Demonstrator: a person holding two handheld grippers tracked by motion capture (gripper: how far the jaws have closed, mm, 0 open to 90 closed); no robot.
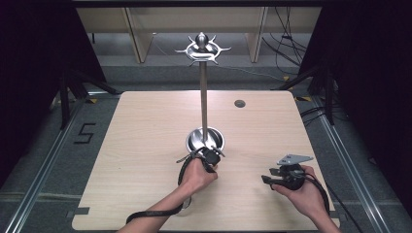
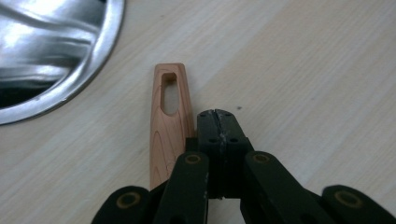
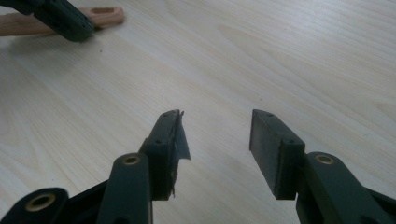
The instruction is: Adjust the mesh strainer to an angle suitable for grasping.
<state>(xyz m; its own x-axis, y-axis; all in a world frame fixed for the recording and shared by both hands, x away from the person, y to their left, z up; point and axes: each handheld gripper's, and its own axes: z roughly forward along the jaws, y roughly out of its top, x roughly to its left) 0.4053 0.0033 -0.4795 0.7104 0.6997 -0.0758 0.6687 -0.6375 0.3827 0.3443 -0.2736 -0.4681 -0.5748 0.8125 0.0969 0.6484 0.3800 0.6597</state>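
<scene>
Wood grain runs across the table (image 1: 145, 145), where a steel bowl (image 1: 194, 141) at the foot of a tall metal stand (image 1: 204, 97) serves as landmark. Left gripper (image 2: 217, 116) sits just beside the bowl's rim — jaws pressed together on nothing, a wooden handle (image 2: 170, 126) with a slotted end lying against their side. Right gripper (image 3: 215, 135) rests well apart from the bowl, toward the person — jaws spread wide over bare tabletop.
</scene>
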